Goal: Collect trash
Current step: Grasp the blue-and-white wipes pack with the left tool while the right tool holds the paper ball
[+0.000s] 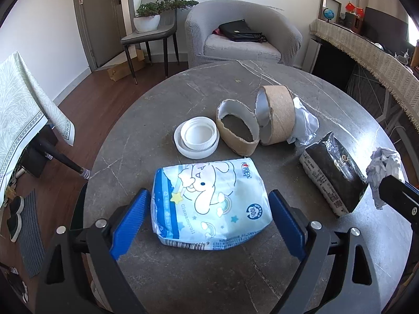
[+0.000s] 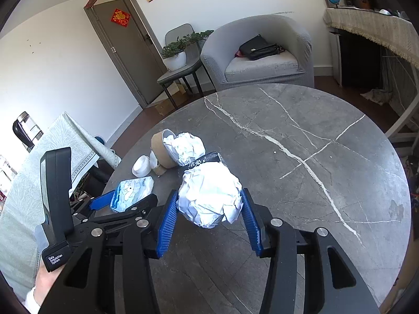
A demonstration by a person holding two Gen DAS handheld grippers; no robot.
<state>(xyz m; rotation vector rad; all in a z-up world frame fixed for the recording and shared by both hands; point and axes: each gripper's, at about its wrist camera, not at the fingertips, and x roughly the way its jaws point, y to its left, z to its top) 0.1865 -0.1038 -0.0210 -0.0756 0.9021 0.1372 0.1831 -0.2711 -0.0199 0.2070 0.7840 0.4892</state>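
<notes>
A light blue cartoon tissue pack [image 1: 209, 206] lies on the round grey marble table [image 1: 162, 274]. My left gripper [image 1: 209, 222] is open, its blue pads on either side of the pack with small gaps. My right gripper [image 2: 208, 209] is shut on a crumpled white paper ball [image 2: 209, 193], held just above the table; the ball also shows at the right edge of the left wrist view [image 1: 383, 172]. A black tissue pack [image 1: 334, 175], two cardboard tape rings [image 1: 238, 128], a white lid [image 1: 196, 137] and crumpled plastic [image 1: 303, 120] lie behind.
A grey armchair [image 1: 243, 34] with a black bag stands beyond the table. A chair with a potted plant [image 1: 148, 19] is left of it. A cloth-covered table [image 1: 23, 120] is at the left, a covered counter [image 1: 366, 49] at the right.
</notes>
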